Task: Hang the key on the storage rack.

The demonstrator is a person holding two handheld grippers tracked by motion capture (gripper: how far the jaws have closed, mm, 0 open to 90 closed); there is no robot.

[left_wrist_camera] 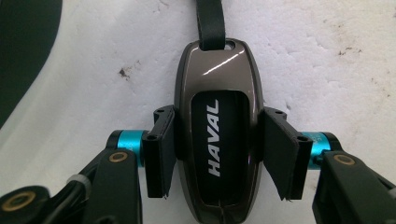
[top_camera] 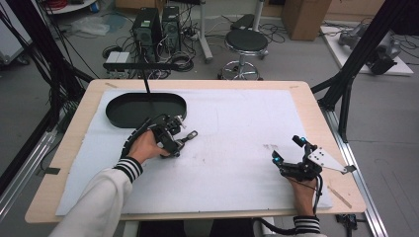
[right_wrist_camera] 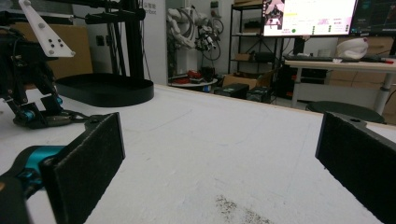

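A dark glossy car key fob (left_wrist_camera: 217,140) marked HAVAL lies on the white table cover, with a black strap (left_wrist_camera: 211,23) running away from its top. My left gripper (left_wrist_camera: 217,156) is shut on the fob, one pad (left_wrist_camera: 161,154) pressed against each of its sides. From above, the left gripper (top_camera: 177,143) sits just in front of the black oval tray (top_camera: 146,108), and the key fob (top_camera: 188,136) pokes out to its right. My right gripper (top_camera: 286,149) rests near the table's right front, open with nothing between its pads (right_wrist_camera: 88,163).
The white cover (top_camera: 232,123) spans most of the wooden table (top_camera: 74,123). A black post (top_camera: 146,81) rises behind the tray. The right gripper view shows the tray (right_wrist_camera: 107,88) and the left gripper (right_wrist_camera: 32,112) at far left. A stool (top_camera: 245,42) and computers stand beyond the table.
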